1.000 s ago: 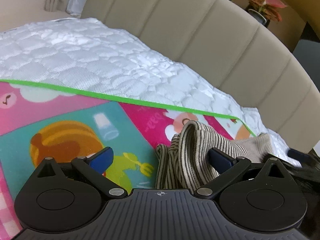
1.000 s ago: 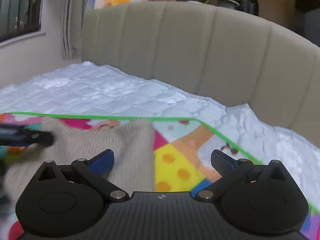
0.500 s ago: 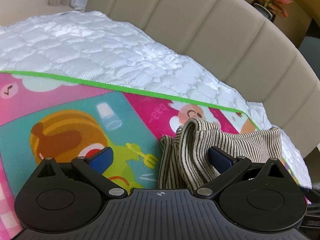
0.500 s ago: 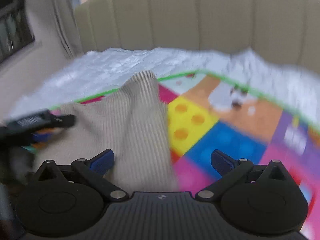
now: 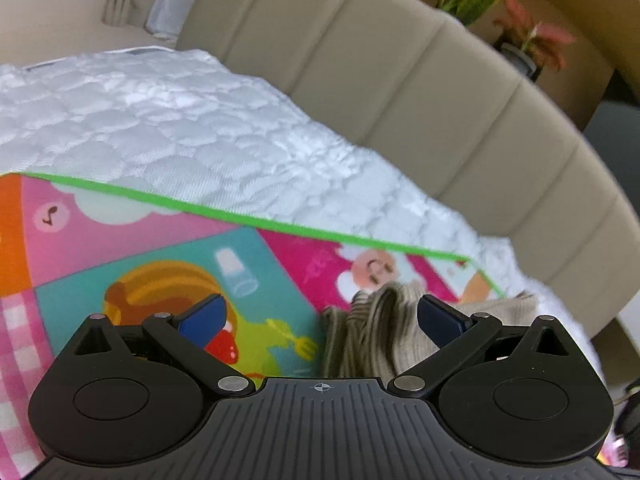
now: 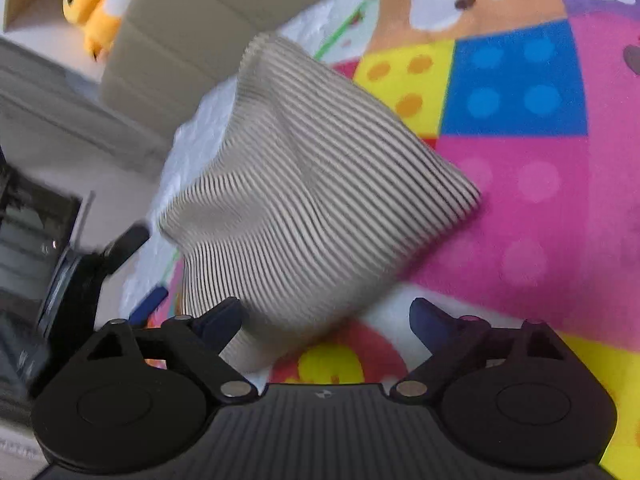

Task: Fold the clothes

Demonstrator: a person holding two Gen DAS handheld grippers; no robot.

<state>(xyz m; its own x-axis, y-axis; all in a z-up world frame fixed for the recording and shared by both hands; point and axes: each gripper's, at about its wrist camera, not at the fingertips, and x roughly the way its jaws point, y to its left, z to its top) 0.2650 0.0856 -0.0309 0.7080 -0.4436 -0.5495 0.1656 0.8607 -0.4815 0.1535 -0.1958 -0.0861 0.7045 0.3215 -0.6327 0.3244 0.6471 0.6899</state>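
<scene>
Left wrist view: the play mat (image 5: 132, 240) fills the left side, with the white quilt (image 5: 160, 128) behind it. Toward the right, the striped sweater (image 5: 372, 332) lies bunched on the mat's corner, just ahead of the left gripper (image 5: 320, 316), whose fingers stand wide apart with nothing between them. The right finger (image 5: 440, 320) sits over the crumpled cloth; I cannot tell whether it touches.

In the right wrist view, the other gripper's dark tip (image 6: 124, 244) shows at the left, blurred. Beside it, the same sweater (image 6: 304, 184) spreads as a rumpled sheet on the mat (image 6: 540, 200), thin dark stripes on beige. The right gripper (image 6: 328, 320) is also spread open, its left finger (image 6: 220, 320) at the cloth's near edge.

The knit looks soft, light and limp, so it will likely sag and slide; a corner or hem seems the best place to pinch.
</scene>
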